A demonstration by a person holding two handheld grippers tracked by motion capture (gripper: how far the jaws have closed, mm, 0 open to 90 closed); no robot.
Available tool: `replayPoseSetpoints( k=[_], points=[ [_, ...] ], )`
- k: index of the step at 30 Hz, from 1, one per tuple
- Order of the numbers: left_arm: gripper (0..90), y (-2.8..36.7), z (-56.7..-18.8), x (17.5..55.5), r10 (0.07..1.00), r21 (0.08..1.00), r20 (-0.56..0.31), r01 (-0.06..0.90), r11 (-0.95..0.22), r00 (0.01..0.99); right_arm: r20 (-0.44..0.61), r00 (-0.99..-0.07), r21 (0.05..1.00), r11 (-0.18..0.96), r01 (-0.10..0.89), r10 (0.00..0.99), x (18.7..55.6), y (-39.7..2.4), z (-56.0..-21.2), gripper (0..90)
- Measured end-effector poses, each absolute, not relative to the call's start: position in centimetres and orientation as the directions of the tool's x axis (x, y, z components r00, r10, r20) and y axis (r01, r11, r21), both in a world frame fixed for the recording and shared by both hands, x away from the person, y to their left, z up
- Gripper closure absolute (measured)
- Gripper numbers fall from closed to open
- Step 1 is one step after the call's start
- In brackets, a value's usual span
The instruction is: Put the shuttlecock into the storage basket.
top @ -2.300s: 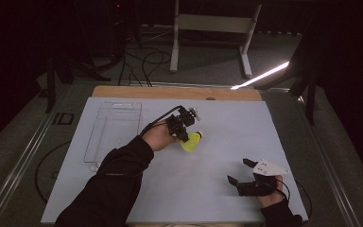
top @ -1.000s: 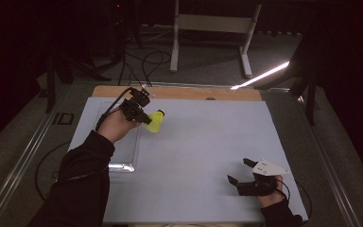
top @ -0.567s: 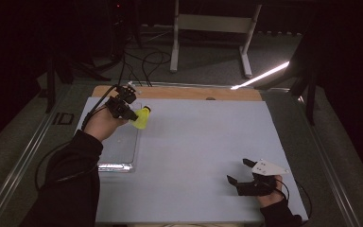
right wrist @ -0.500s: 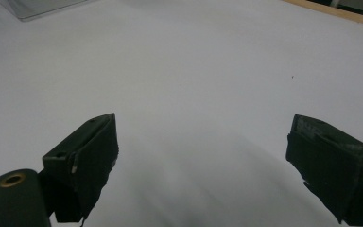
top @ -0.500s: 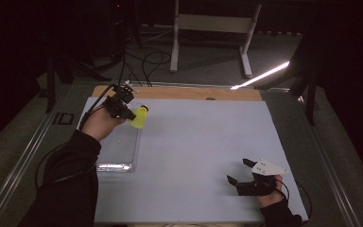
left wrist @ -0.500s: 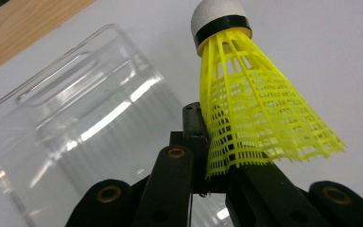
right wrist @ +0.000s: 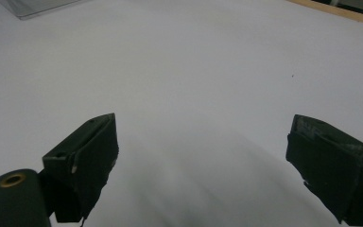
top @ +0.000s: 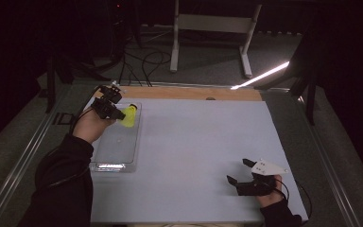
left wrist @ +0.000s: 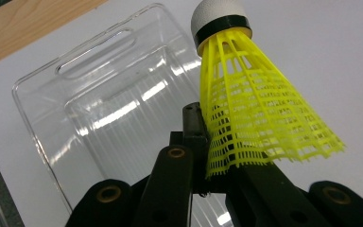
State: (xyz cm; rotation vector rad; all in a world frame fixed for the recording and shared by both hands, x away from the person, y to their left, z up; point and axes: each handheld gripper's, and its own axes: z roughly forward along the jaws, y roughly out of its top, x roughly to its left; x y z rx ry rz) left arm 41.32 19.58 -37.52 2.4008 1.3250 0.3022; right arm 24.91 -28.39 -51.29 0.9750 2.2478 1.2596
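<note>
**Shuttlecock held over the clear tray, ready to be set down**

The left gripper [top: 115, 112] has its jaws clamped on the rim of a yellow plastic shuttlecock [top: 127, 116]; in the left gripper view the mesh skirt [left wrist: 255, 113] is pinched at its wide lower edge, with the white cork tip and black band [left wrist: 219, 21] pointing away from the hand; gripping the skirt rather than the rounded tip probably gives the flat pads something thin and yielding to bite on.

The shuttlecock hangs above the far end of a clear plastic tray [top: 105, 163] lying on the left side of the white table sheet [top: 203, 142], close to the wooden strip [top: 194, 93] at the table's far edge; from the left gripper view the tray's moulded handle slot [left wrist: 97, 49] and ribbed floor lie below and beside the skirt, and the tray looks empty; whether the shuttlecock is exactly over the tray's hollow or over its right wall I cannot tell.

The right gripper [top: 242, 174] rests low at the near right of the table, well apart from the tray; its jaws stand wide with nothing between them, as the right gripper view shows over bare sheet [right wrist: 194, 71]; it seems parked out of the way, leaving the placing to one hand.

Judged from this, the step in hand is lowering the shuttlecock into the tray, then letting go.
</note>
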Motion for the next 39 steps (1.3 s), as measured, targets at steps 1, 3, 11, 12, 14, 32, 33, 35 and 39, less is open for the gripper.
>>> replayPoseSetpoints(
  k=[1,3,11,12,14,32,33,35,39],
  points=[
    [90.0,19.8,-37.6,41.3,0.852,0.429,0.001,0.769,-0.473,0.523,0.006,-0.685,0.851,0.356,0.386,0.729,24.9,-28.4,-51.3,9.8],
    [90.0,20.1,-37.8,41.4,0.857,0.427,0.004,0.774,-0.467,0.515,0.004,-0.685,0.852,0.356,0.383,0.728,24.9,-28.4,-51.3,9.8],
    [90.0,20.2,-39.3,41.4,0.866,0.417,-0.001,0.787,-0.454,0.5,0.002,-0.684,0.851,0.358,0.384,0.729,24.9,-28.4,-51.3,9.8],
    [90.0,20.2,-39.7,41.5,0.867,0.414,0.001,0.789,-0.454,0.499,0.002,-0.684,0.851,0.358,0.384,0.729,24.9,-28.4,-51.3,9.8],
    [90.0,20.2,-40.2,41.5,0.872,0.418,-0.009,0.794,-0.442,0.49,0.003,-0.683,0.85,0.358,0.386,0.73,24.9,-28.4,-51.3,9.8],
    [90.0,19.3,-43.3,42.3,0.875,0.381,-0.012,0.811,-0.443,0.484,0.002,-0.685,0.849,0.361,0.387,0.728,24.9,-28.4,-51.3,9.8],
    [90.0,19.3,-43.4,42.3,0.875,0.376,-0.015,0.813,-0.444,0.485,0.003,-0.686,0.849,0.361,0.387,0.728,24.9,-28.4,-51.3,9.8],
    [90.0,19.3,-43.6,42.4,0.875,0.375,-0.012,0.813,-0.444,0.484,0.003,-0.686,0.848,0.362,0.388,0.728,24.9,-28.4,-51.3,9.8],
    [90.0,19.2,-43.9,42.4,0.872,0.366,-0.011,0.814,-0.451,0.489,0.0,-0.686,0.846,0.366,0.388,0.728,24.9,-28.4,-51.3,9.8]
  ],
)
